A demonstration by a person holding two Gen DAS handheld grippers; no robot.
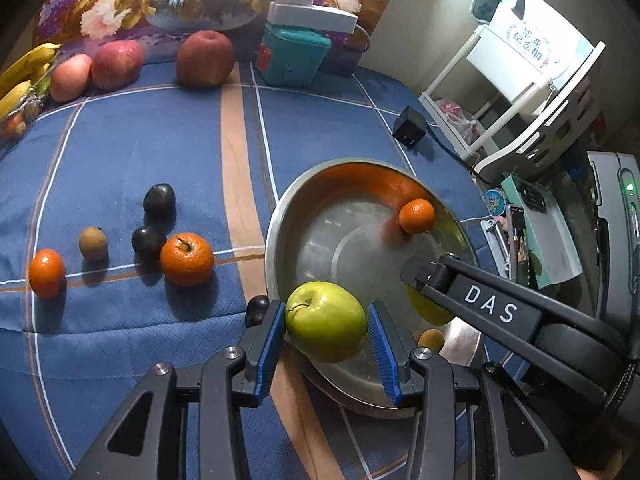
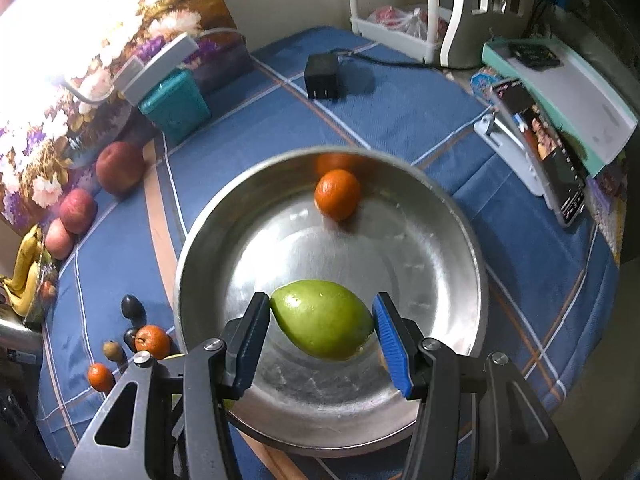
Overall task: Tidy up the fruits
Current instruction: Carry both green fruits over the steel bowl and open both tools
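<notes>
My left gripper [image 1: 326, 320] is shut on a green apple [image 1: 326, 322], held over the near rim of the steel bowl [image 1: 288, 216]. Over the bowl's [image 2: 192, 280] floor my right gripper [image 2: 322, 312] is shut end to end on a green oval fruit [image 2: 324, 320]; in the left wrist view its black body [image 1: 480, 304] hides most of that fruit. One mandarin [image 2: 338, 194] lies against the bowl's far wall. On the blue cloth left of the bowl lie two oranges [image 1: 187, 259] [image 1: 47, 273], two dark plums [image 1: 159, 200] [image 1: 148, 240] and a small brown fruit [image 1: 93, 243].
Three red apples [image 1: 205, 59] and bananas [image 1: 24, 72] line the back by a flower picture. A teal box [image 1: 294, 56], a black charger [image 1: 409, 126], a phone on a stand [image 2: 540, 148] and a white rack [image 1: 520, 112] stand behind and right of the bowl.
</notes>
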